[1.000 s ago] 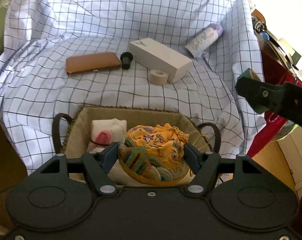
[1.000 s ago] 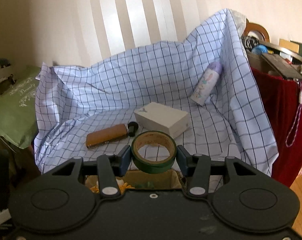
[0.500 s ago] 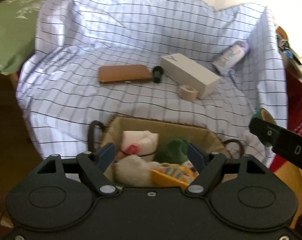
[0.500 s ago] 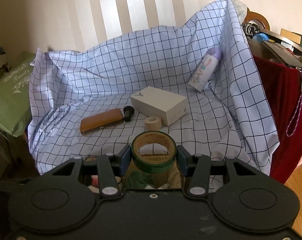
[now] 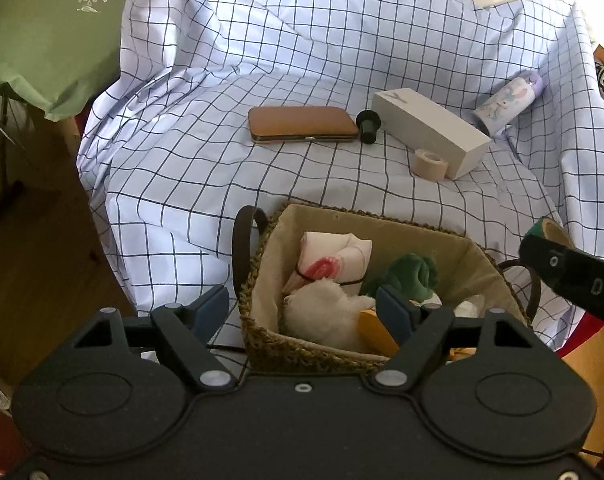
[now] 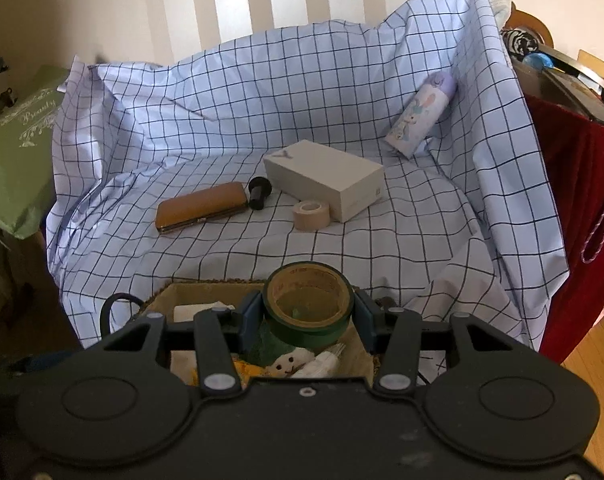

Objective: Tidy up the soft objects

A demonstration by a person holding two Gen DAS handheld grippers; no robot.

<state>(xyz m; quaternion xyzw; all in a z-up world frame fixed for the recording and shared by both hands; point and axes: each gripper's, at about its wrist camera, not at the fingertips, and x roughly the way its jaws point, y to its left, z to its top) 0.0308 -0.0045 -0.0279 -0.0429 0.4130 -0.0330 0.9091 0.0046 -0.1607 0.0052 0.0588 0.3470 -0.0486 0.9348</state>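
A woven basket [image 5: 261,344] with dark handles stands on the checked cloth near the front edge. In it lie a rolled white cloth with a red mark [image 5: 334,258], a white fluffy toy [image 5: 322,314], a green plush [image 5: 412,274] and an orange embroidered pouch [image 5: 376,330]. My left gripper [image 5: 302,310] is open and empty, just above the basket's near left rim. My right gripper [image 6: 308,316] is shut on a green tape roll [image 6: 308,306] and holds it over the basket [image 6: 161,294]; it shows at the right of the left wrist view [image 5: 542,232].
On the cloth behind the basket lie a brown case [image 5: 302,124], a small black cylinder [image 5: 368,124], a white box [image 5: 430,132], a beige tape roll [image 5: 430,162] and a pastel bottle [image 5: 506,102]. A green bag [image 5: 41,40] sits left; red cloth [image 6: 574,220] hangs right.
My left gripper has opened and let go of the orange pouch into the basket, then pulled back and to the left. My right gripper has moved over the basket with the green tape roll.
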